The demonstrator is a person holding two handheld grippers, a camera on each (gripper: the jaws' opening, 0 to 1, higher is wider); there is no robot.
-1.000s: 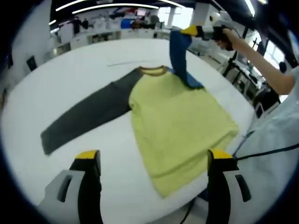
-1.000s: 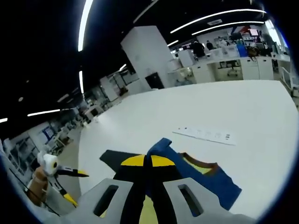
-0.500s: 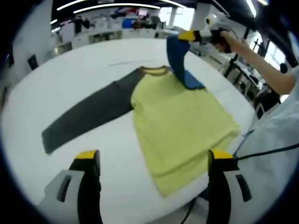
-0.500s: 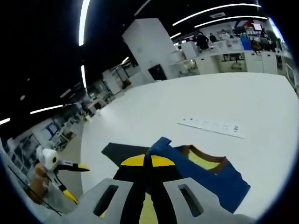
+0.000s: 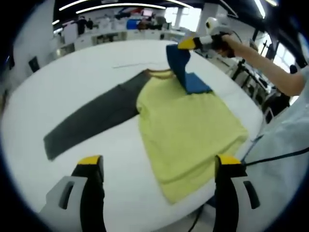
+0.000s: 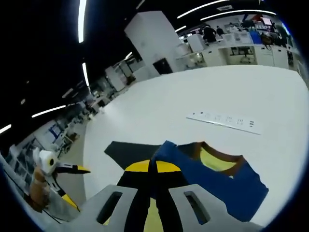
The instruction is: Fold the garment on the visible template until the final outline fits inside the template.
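The garment (image 5: 186,128) is a single long-sleeved shirt lying on a white counter (image 5: 87,77), its yellow body spread flat with the hem toward the near edge and the brown collar (image 5: 157,72) toward the far side. It has two sleeves: one dark grey sleeve (image 5: 91,121) lies straight out across the counter, and one blue sleeve (image 5: 183,67) is lifted up off the surface, its lower part resting on the yellow shoulder. The right gripper (image 5: 186,43) (held by a person's hand (image 5: 223,41) at the far side) has its fingers pressed together, pinching the end of the blue sleeve; in the right gripper view that blue cloth (image 6: 212,176) rises between the closed yellow-tipped fingers (image 6: 140,166). The left gripper (image 5: 159,166) hovers over the near edge, its two fingers spread wide apart and holding nothing. One thin white strip (image 6: 224,121) with small dark marks lies flat on the counter beyond the collar, apart from the shirt. No containers stand on the counter.
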